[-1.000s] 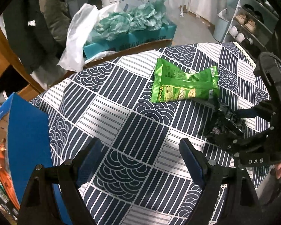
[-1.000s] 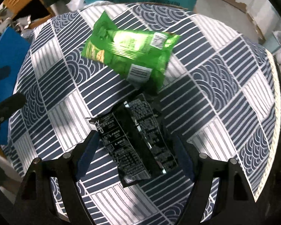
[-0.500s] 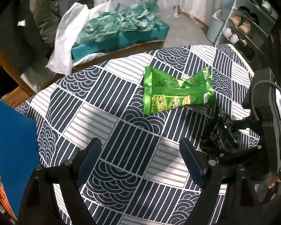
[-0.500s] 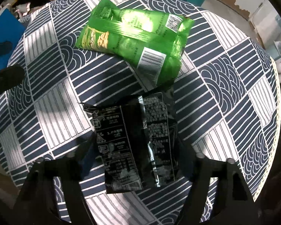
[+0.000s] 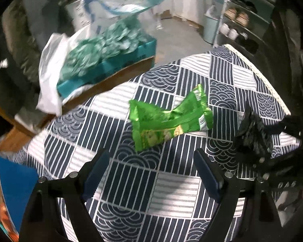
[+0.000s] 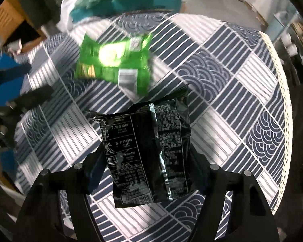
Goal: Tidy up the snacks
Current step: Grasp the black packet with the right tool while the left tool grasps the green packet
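1. Fingers (image 6: 95, 173) of the right gripper (image 6: 147, 171) are clamped on the black snack packet (image 6: 147, 151), lifted above the patterned tablecloth (image 6: 242, 104).
2. Nothing is held by the left gripper (image 5: 151, 171), its jaws spread wide.
3. Beyond it, the green snack packet (image 5: 167, 119) is laid on the cloth.

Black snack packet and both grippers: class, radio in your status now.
Right gripper clamped on black snack packet, clear of tablecloth. Left gripper open, empty. Green packet lying flat. Nothing obstructing.
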The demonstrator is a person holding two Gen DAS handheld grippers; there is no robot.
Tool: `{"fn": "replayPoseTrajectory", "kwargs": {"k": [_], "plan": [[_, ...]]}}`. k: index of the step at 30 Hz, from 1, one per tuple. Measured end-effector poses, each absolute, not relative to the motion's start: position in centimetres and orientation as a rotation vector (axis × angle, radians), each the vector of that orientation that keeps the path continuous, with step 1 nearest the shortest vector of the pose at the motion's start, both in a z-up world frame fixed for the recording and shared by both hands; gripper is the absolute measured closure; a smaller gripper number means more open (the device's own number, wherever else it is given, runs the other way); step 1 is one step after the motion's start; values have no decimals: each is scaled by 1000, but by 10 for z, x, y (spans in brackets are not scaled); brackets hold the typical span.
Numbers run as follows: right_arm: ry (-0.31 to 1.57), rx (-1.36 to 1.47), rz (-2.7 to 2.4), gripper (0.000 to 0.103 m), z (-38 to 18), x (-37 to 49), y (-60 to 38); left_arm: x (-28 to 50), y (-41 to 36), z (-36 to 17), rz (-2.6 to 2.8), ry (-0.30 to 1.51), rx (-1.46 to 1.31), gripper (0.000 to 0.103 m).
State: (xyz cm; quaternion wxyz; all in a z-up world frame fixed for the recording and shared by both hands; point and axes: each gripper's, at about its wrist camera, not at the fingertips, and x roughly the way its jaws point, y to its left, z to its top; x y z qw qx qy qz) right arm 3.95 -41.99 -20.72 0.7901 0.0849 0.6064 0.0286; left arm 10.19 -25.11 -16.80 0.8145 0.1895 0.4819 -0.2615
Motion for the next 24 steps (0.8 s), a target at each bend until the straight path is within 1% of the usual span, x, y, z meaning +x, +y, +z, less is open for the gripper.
{"fn": "replayPoseTrajectory", "kwargs": {"k": [11, 19, 20, 24], "plan": [[1267, 375, -49, 31, -185, 40, -456, 111, -295, -181, -702, 994, 557, 17], [1255, 409, -62, 31, -183, 41, -457, 116, -323, -202, -771, 992, 716, 17], [1254, 412, -65, 31, -184, 43, -456, 117, -325, -206, -767, 989, 734, 15], [1252, 425, -76, 31, -188, 48, -457, 123, -328, -212, -758, 983, 731, 14]]}}
